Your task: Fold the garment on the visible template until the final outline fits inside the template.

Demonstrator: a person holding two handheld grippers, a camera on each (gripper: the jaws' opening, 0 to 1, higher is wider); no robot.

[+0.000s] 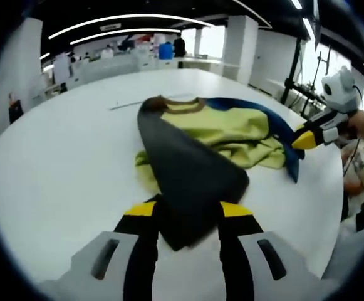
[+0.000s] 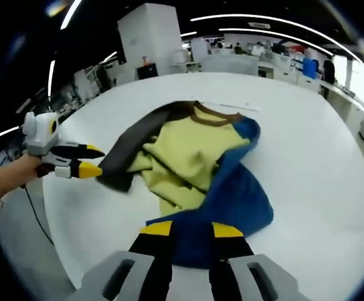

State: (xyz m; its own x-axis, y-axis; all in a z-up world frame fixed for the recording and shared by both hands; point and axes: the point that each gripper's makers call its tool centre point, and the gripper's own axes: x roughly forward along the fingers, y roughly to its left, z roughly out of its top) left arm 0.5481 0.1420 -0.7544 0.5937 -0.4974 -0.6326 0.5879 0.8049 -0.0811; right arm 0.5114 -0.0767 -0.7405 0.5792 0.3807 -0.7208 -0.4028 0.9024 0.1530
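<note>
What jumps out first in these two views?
The garment bunched mid-table: yellow-green body, brown collar at the far edge, one dark grey sleeve and one blue sleeve. The left gripper has the grey sleeve's end between its jaws, and the right gripper has the blue sleeve's end, each pulled towards its own camera. No template outline is clearly visible under the garment.

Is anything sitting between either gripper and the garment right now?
Nothing visible. The left gripper already has the dark grey sleeve between its jaws, and the right gripper has the blue sleeve. The yellow garment body lies bunched on the white round table, with no other object near it.
</note>
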